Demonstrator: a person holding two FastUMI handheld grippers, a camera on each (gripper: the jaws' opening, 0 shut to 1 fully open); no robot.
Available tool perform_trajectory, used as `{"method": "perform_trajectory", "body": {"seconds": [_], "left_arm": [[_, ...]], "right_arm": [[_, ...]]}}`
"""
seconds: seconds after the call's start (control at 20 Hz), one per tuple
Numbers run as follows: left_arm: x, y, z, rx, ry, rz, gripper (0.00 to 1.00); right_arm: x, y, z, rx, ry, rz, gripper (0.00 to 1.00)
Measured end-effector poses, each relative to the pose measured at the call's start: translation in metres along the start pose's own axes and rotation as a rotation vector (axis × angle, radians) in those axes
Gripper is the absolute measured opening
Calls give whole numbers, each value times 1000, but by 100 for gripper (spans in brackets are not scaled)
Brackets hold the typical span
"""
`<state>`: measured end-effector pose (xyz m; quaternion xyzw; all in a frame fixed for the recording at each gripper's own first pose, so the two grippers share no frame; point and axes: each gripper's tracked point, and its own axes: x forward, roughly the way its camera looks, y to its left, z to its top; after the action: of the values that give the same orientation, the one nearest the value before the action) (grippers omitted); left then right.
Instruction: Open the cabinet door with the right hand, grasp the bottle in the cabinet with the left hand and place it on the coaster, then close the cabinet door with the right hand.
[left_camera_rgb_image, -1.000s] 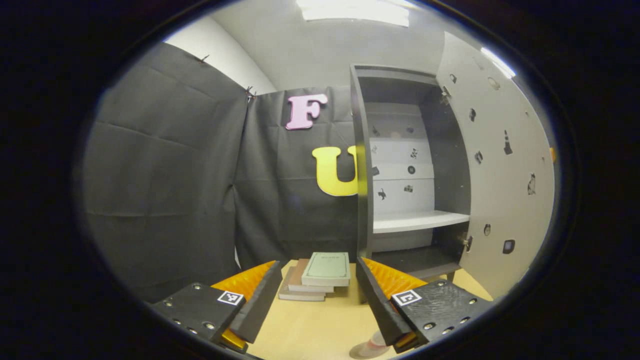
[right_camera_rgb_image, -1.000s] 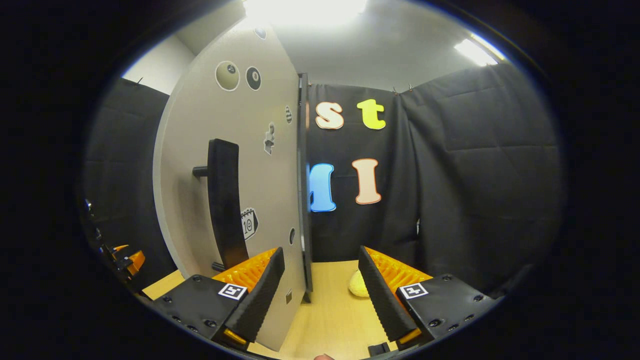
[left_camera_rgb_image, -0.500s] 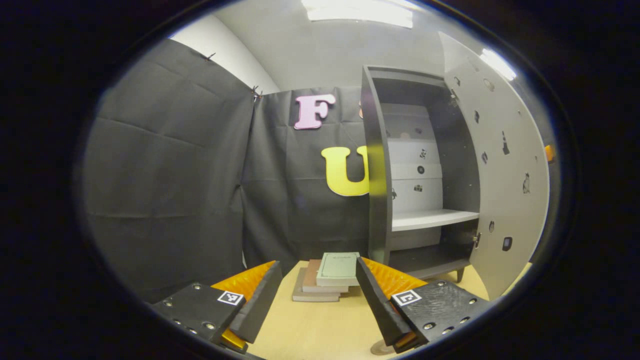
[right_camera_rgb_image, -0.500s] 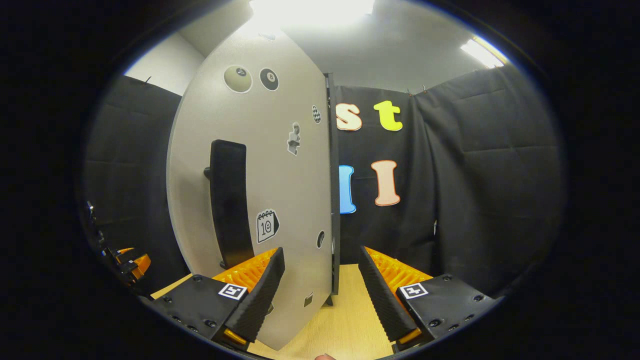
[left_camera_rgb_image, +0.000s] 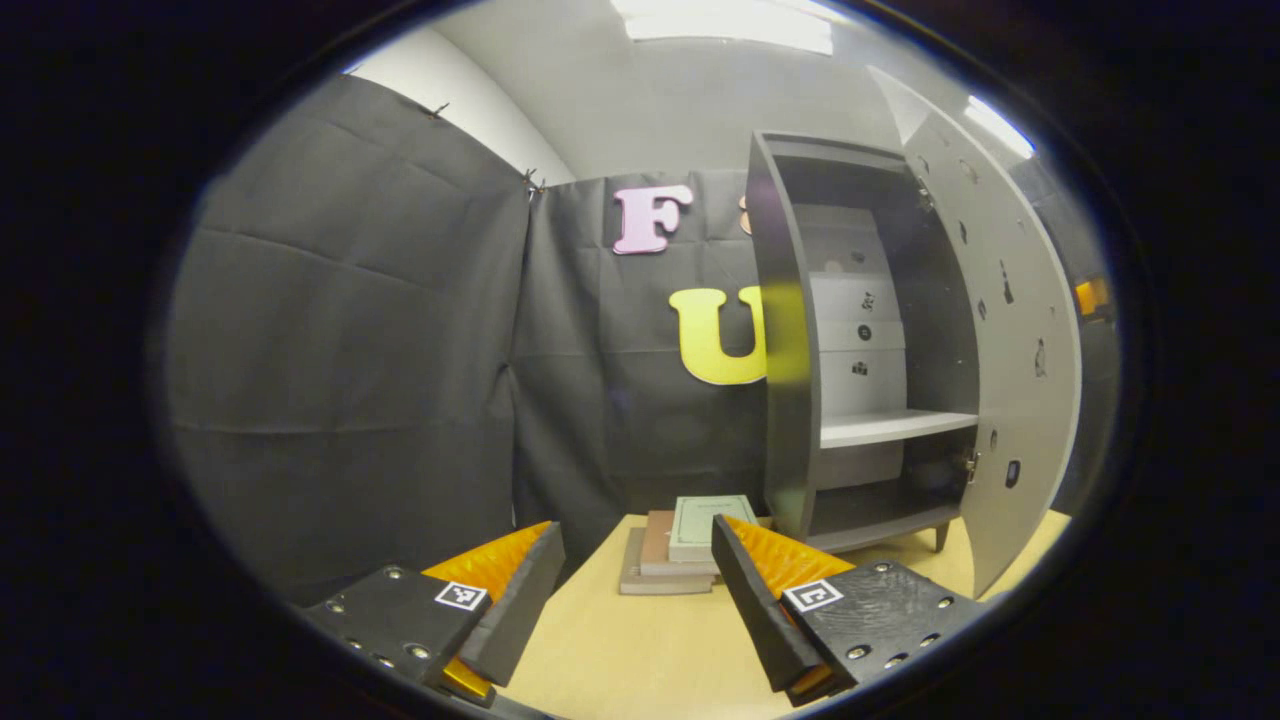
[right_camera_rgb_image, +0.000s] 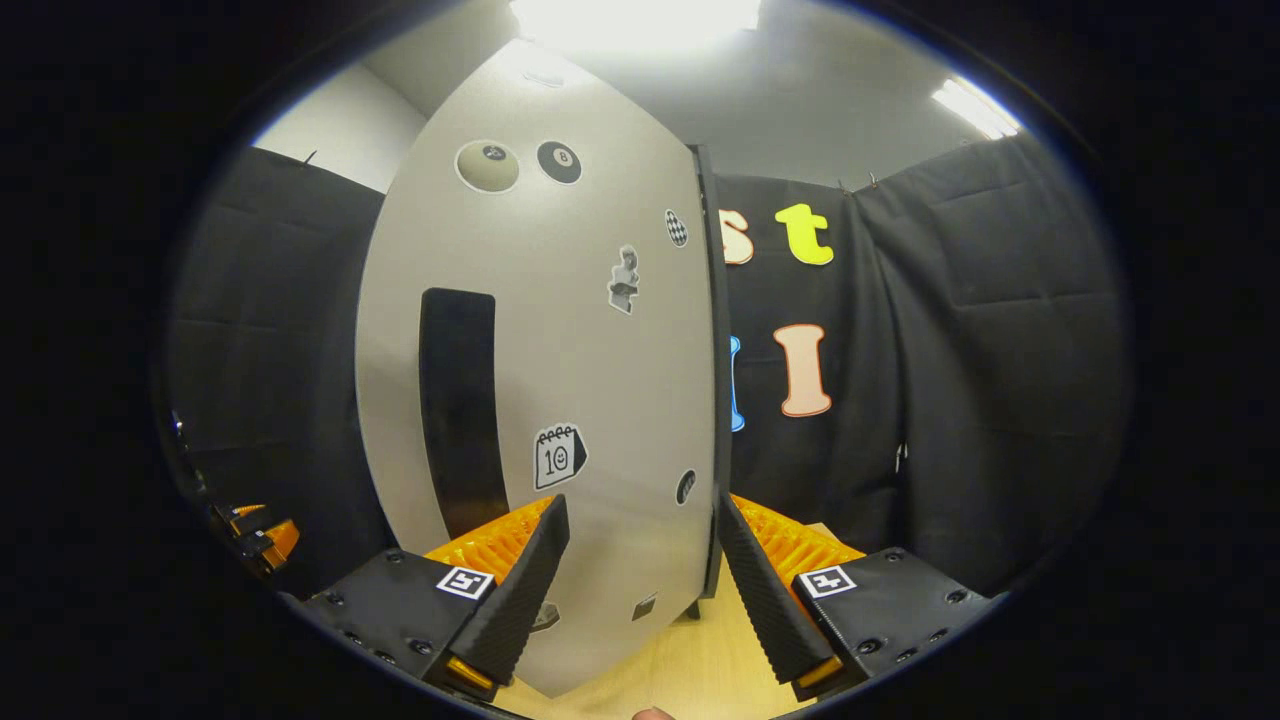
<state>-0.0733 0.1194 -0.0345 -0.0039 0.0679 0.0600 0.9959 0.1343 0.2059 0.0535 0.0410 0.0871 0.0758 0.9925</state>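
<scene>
At 3 o'clock of the left gripper view, the cabinet (left_camera_rgb_image: 860, 340) sits farther right than 1 second ago, its door (right_camera_rgb_image: 560, 400) swung nearer shut. Both the left gripper (left_camera_rgb_image: 637, 600) and right gripper (right_camera_rgb_image: 640, 590) hover spread, empty; the bottle can't be made out.

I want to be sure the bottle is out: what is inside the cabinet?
In the left gripper view, the open cabinet shows a bare white shelf, a sticker-dotted back panel and a dark bottom compartment. The door hides the right inner edge.

Black cloth walls (left_camera_rgb_image: 340, 380), wooden table (left_camera_rgb_image: 650, 640) (pale), ceiling light (right_camera_rgb_image: 635, 15)
</scene>
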Motion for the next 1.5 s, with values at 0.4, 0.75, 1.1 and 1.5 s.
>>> {"method": "perform_trajectory", "body": {"seconds": [0.4,0.75,1.1,1.5], "left_arm": [[-9,48,0,2,-1,82,92],[-22,84,-3,32,10,170,92],[-27,109,-6,35,21,228,89],[-30,109,-11,59,42,236,89]], "right_arm": [[39,47,2,14,-15,102,95],[86,90,-3,-28,-11,169,95],[112,117,-1,-97,-29,166,95],[145,121,-9,-84,-13,126,95]]}}
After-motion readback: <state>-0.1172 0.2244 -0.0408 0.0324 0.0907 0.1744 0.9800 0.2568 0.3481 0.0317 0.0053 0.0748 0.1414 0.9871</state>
